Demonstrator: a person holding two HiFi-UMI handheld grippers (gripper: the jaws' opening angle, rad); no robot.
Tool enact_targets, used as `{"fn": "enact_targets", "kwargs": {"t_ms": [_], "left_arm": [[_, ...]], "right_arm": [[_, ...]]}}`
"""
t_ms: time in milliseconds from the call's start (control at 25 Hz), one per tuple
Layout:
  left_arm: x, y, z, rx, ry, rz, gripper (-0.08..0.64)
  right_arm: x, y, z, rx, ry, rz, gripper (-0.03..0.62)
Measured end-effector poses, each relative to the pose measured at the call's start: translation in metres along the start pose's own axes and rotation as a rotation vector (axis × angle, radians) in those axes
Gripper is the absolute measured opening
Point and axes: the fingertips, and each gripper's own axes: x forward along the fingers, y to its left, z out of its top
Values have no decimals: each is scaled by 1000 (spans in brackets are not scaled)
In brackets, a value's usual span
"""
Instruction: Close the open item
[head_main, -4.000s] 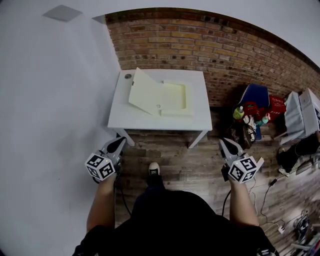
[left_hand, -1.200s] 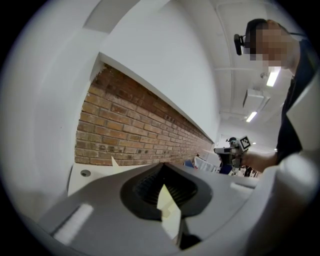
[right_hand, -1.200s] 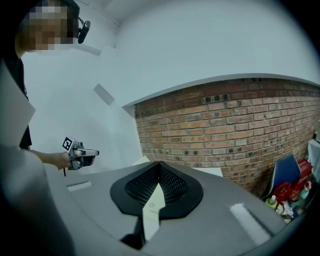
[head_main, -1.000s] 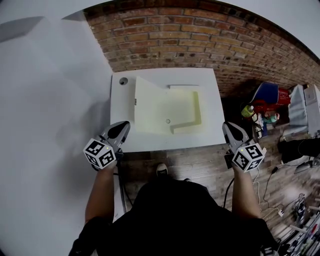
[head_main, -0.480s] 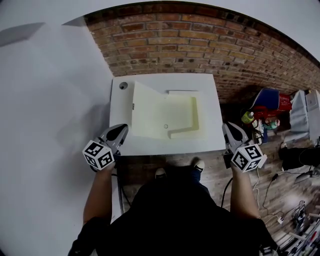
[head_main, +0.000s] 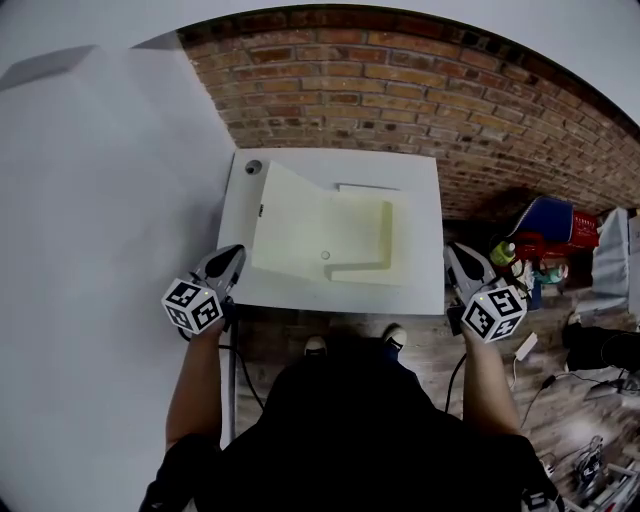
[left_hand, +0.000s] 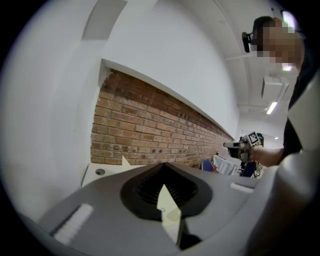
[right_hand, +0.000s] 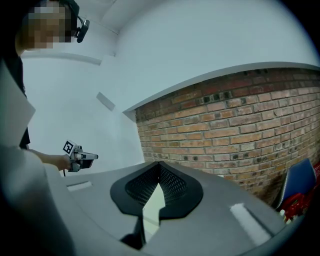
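Step in hand, as I judge it: approach only, and the closing is not yet begun. The box (head_main: 375, 235) lies mid-table, pale yellow and open. Its lid (head_main: 290, 225) stands tilted over the box's left part, toward the left edge of the table (head_main: 430, 290), with the tray rim exposed on the right. The left gripper (head_main: 229, 259) hovers at the near-left corner, jaws together with nothing in them. The right gripper (head_main: 457, 257) hovers just off the near-right corner, jaws likewise together and empty. Neither touches box or table. Next move, by my reading: bring one gripper to the raised lid and swing it down until it lies flat on the tray. Closed jaws would do for a push, but a pinch on the lid's free edge would need them opened first. I cannot tell which edge carries the hinge, so the push direction is undecided. Risk: a light box may slide on the table, and the second gripper could steady the tray. The head view alone gives the whole layout: box, lid, both grippers, a small disc (head_main: 253, 167) at the far-left corner, and floor clutter (head_main: 535, 240) to the right by the brick wall (head_main: 400, 90). The left gripper view looks low across the table and shows only a pale sliver of box past its meeting tips, plus the right gripper held across. The right gripper view shows a similar sliver and the left gripper against the white wall.
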Motion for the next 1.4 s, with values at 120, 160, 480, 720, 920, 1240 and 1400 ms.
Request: {"fn": "enact_targets", "kwargs": {"t_ms": [120, 160, 480, 720, 920, 1240, 1400], "left_arm": [[9, -4, -13, -17, 20, 38, 3], [12, -6, -16, -20, 25, 47, 3], [21, -16, -39, -10, 74, 123, 3], [16, 3, -55, 41, 72, 227, 6], [11, 21, -76, 9, 105, 292, 29], [20, 50, -117, -76, 172, 319, 126], [29, 61, -133, -138, 197, 313, 234]], "right_arm": [[-2, -16, 0, 3, 7, 17, 5], [-2, -20, 0, 3, 9, 24, 5], [7, -34, -1, 3, 37, 101, 5], [24, -28, -9, -4, 67, 165, 5], [37, -24, -11, -18, 96, 201, 5], [56, -12, -19, -34, 146, 234, 5], [62, -4, -26, -39, 167, 248, 5]]}}
